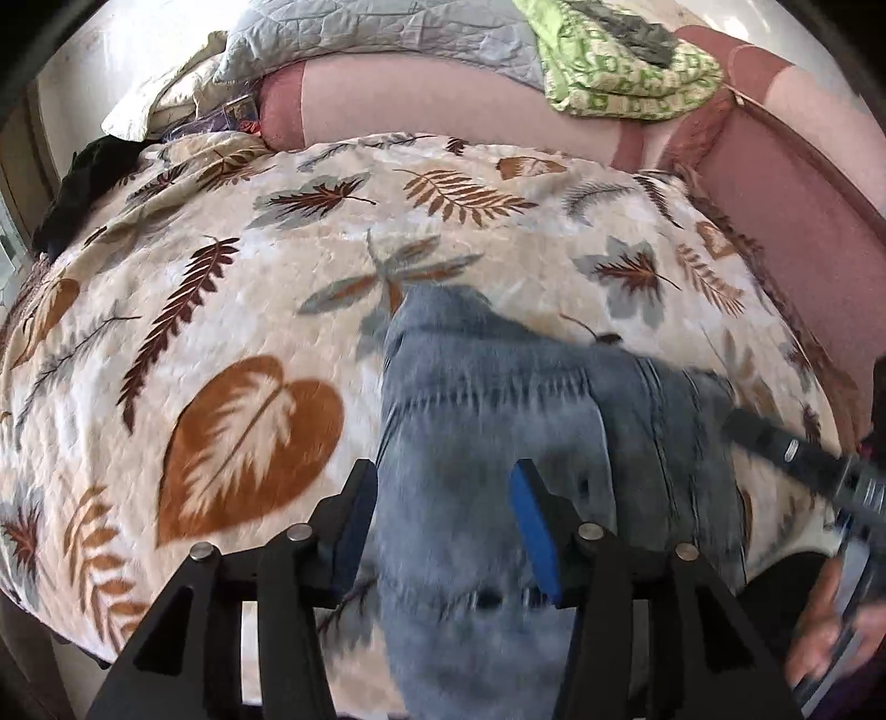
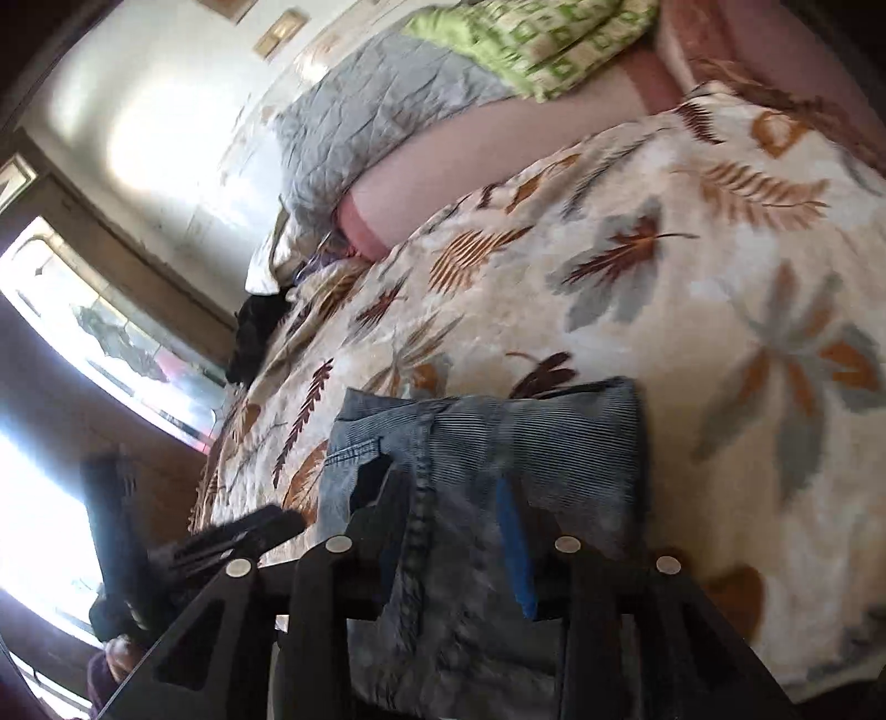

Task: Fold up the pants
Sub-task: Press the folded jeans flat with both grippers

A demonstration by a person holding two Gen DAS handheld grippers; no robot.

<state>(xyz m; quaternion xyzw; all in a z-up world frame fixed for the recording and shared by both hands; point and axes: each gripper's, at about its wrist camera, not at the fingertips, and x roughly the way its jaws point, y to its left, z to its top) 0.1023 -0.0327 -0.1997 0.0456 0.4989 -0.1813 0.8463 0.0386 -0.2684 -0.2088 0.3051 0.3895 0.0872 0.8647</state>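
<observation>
Faded blue denim pants [image 1: 498,421] lie in the lower centre of the left wrist frame, spread on a cream blanket [image 1: 221,266] printed with brown and grey leaves. In that view their long axis runs from the bottom edge up toward the middle of the frame, the far end pointing to the pink sofa back [image 1: 443,99] across the top.

The left gripper [image 1: 443,498] stands wide open, its blue-padded fingers [image 1: 531,531] straddling the denim with nothing pinched between them. The right gripper [image 2: 454,526] is likewise spread, its blue pad [image 2: 512,548] over the cloth; whether it has any fold caught cannot be told through the blur. In the right wrist frame the pants [image 2: 498,443] fill the lower centre, looking folded, their far edge square against the blanket [image 2: 720,249].

On the sofa back rest a grey quilted pillow [image 1: 387,39] at upper centre and a green patterned cloth [image 1: 626,72] at upper right. No container appears in either frame.
</observation>
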